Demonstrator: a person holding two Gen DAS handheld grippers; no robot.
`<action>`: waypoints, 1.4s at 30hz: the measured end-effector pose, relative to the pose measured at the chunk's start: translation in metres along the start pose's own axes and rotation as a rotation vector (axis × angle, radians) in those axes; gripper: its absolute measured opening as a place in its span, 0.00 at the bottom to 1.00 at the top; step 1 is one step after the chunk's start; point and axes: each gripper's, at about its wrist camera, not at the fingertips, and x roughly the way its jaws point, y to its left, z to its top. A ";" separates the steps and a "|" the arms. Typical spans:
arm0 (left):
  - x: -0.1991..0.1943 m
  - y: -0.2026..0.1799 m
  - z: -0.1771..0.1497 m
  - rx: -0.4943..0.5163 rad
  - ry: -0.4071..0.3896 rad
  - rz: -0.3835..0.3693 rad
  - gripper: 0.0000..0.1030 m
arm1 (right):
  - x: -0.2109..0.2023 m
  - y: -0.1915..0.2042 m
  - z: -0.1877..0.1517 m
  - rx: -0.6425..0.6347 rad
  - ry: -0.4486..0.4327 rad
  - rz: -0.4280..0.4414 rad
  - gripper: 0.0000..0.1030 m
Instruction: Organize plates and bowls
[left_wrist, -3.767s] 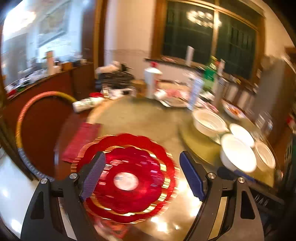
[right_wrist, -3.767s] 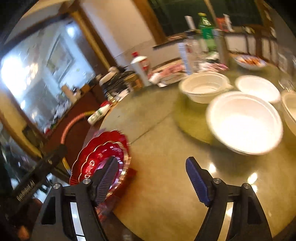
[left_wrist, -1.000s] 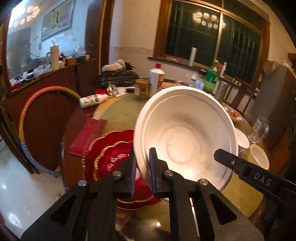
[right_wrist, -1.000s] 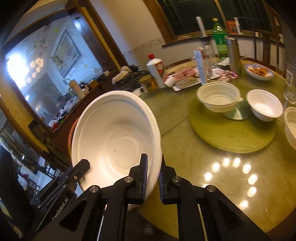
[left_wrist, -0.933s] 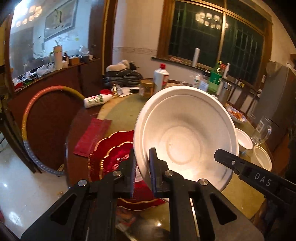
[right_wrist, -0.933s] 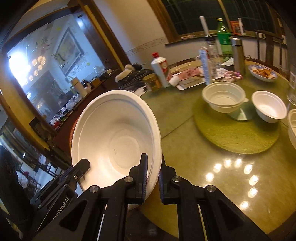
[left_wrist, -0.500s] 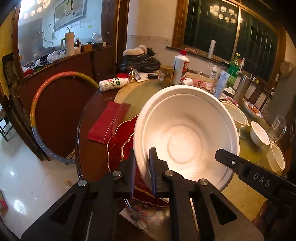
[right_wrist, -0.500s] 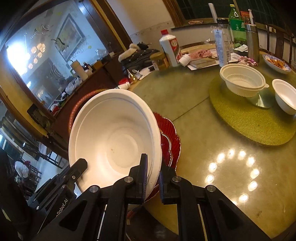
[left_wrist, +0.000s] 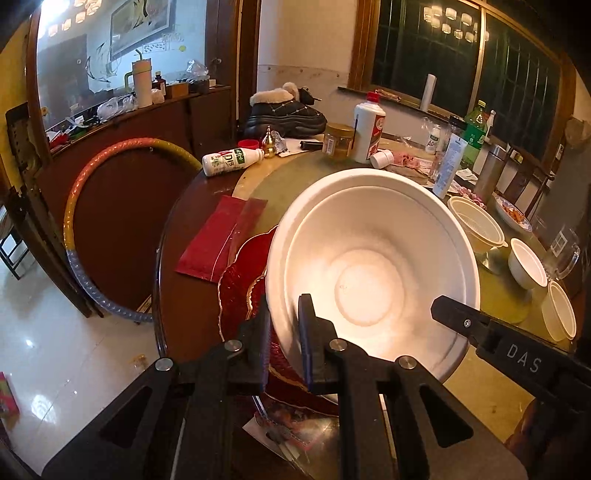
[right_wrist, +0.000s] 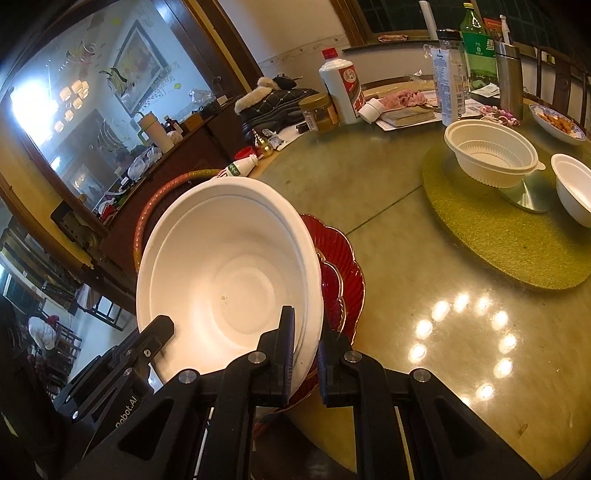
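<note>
Left gripper (left_wrist: 283, 325): clenched on the near-left rim of the large white bowl (left_wrist: 369, 273), one pad inside the wall and one outside
Right gripper (right_wrist: 304, 343): clamped on the opposite side of the same rim, jaws almost together with only the thin wall between them
Bowl position: carried between both hands, tilted with its open side toward the cameras, directly above the stack of red scalloped plates (right_wrist: 341, 266) at the near edge of the round table (right_wrist: 406, 295)
Contact with plates: hard to judge; the bowl hides most of the stack, so whether its base touches the top plate cannot be told from either view
Other bowls: a ribbed cream bowl (right_wrist: 491, 155) and a smaller white bowl (right_wrist: 574, 188) sit well apart on the green mat (right_wrist: 498, 236) across the table
Likely step: setting the bowl onto the red plates
Risk, tilt: released at this angle, the bowl could roll off the stack, and the table edge is just beside it
Risk, rim: the wall looks thin and light, so two tight pinches pulling unevenly might flex or crack it
Risk, timing: one hand letting go first would leave the bowl swinging from a single pinch
Risk, stack: the glossy plates could slide under a sideways nudge, toward the red packet (left_wrist: 218, 236) or off the table
</note>
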 end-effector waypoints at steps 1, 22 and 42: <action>0.001 0.000 0.000 0.001 0.003 0.001 0.11 | 0.001 0.000 0.000 0.000 0.003 0.000 0.10; 0.023 0.004 -0.001 -0.010 0.078 0.024 0.12 | 0.027 0.002 0.005 -0.004 0.065 -0.022 0.10; 0.041 0.009 -0.004 -0.031 0.151 0.032 0.13 | 0.047 0.002 0.006 -0.015 0.118 -0.065 0.14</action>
